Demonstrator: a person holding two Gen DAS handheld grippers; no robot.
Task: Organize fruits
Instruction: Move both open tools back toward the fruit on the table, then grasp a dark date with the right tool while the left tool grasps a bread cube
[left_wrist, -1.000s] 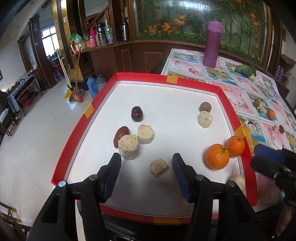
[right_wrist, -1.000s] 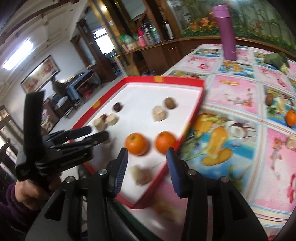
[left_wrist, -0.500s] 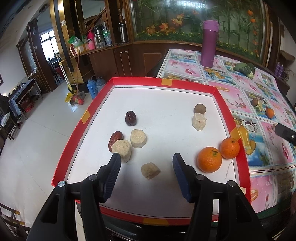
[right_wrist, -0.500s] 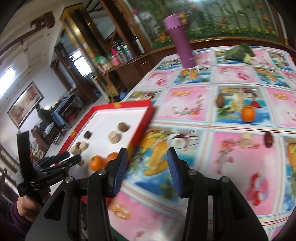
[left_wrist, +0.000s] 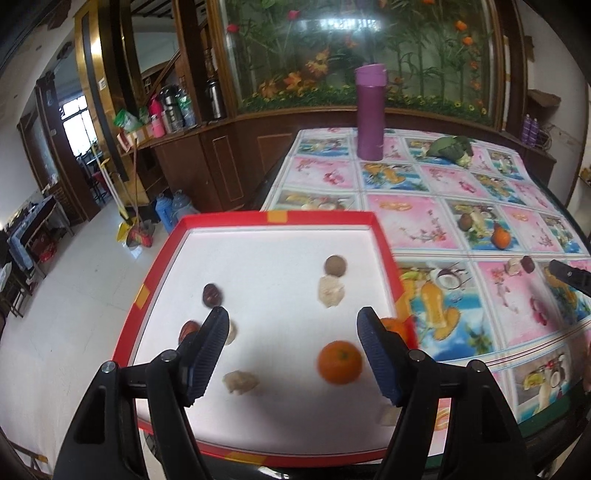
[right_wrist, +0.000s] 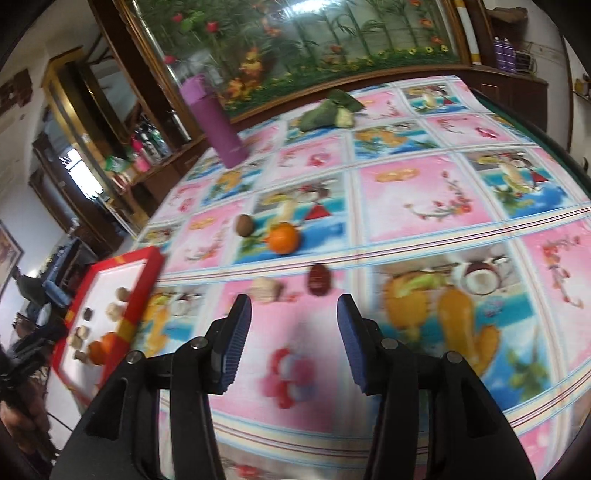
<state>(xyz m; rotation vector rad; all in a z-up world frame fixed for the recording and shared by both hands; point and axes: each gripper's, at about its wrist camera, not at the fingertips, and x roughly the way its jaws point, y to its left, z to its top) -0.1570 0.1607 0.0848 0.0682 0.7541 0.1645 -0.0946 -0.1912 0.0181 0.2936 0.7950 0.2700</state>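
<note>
Right wrist view: patterned tablecloth (right_wrist: 424, 192), red tray (right_wrist: 142, 291) at left edge holding sorted fruit. Loose on cloth: orange (right_wrist: 283, 238), brown round fruit (right_wrist: 244, 224), pale chunk (right_wrist: 264, 289), red date (right_wrist: 319, 279). Right gripper (right_wrist: 291, 338) wide, empty, near date. Left gripper (left_wrist: 291, 354) wide, empty, over tray. Step: reaching for next loose fruit; next, probably lower onto date and close.

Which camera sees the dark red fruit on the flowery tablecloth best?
The right wrist view. The dark red fruit lies close ahead of the open right gripper, big and unblocked, beside a pale lump. In the left wrist view the same fruit is only a tiny dark spot far off near the right edge.
</note>
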